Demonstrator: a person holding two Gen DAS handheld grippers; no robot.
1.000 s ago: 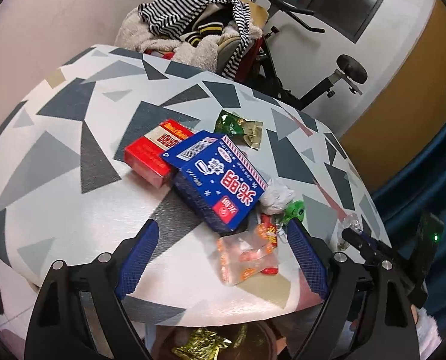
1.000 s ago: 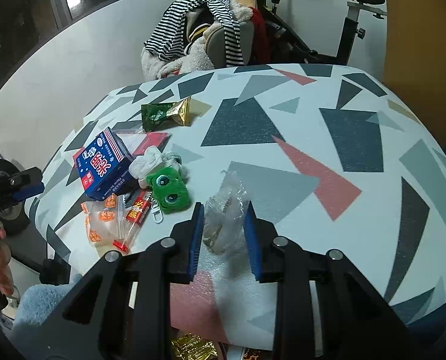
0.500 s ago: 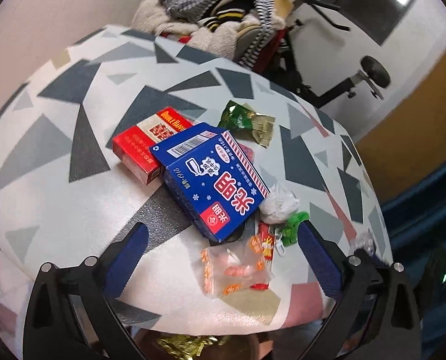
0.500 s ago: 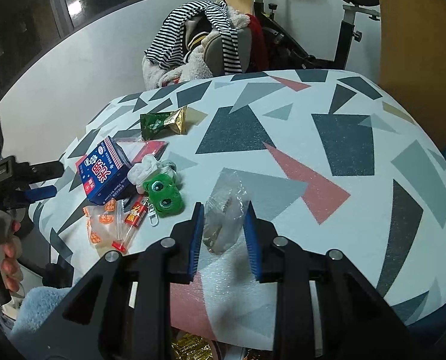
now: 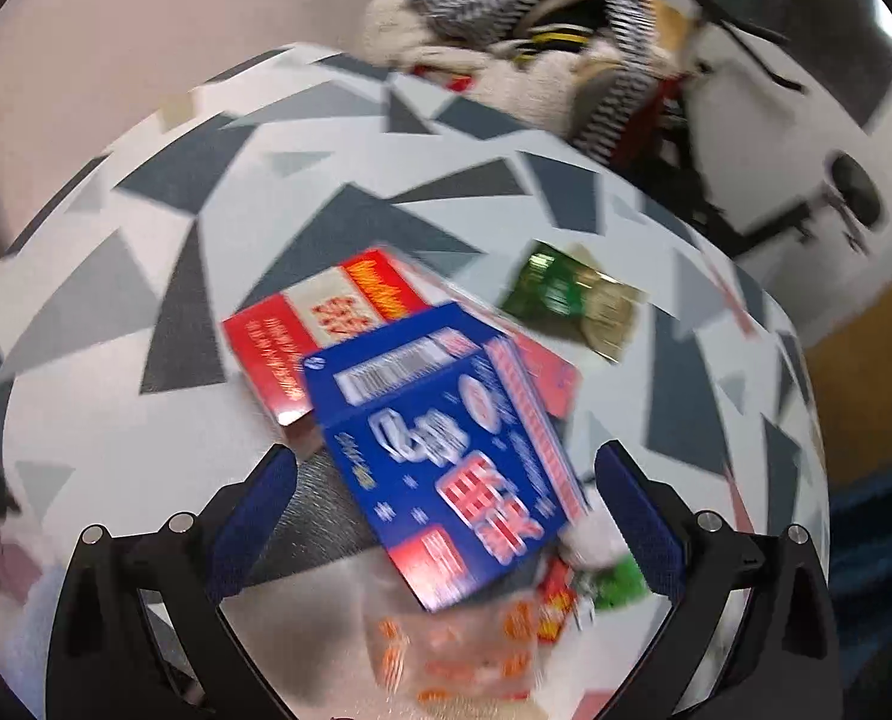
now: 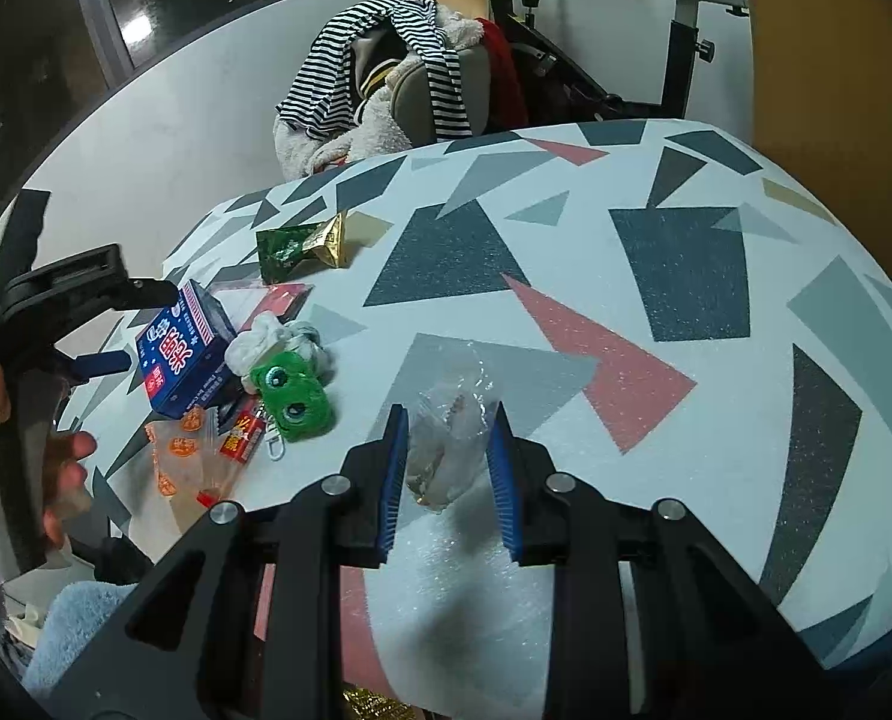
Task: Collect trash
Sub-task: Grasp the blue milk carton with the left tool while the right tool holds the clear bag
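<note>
Both tongs nearer: left (image 5: 446, 510) wider over blue box (image 5: 446, 450).

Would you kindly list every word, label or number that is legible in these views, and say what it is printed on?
Blue cardboard box: large red characters, seemingly "米明", not certain; its barcode digits blur.
Red cardboard box: yellow and white lettering, too blurred.
Green foil wrapper: print too small.
Orange-printed clear bag: marks unreadable.
Small red packet: yellow characters, too small.
</note>
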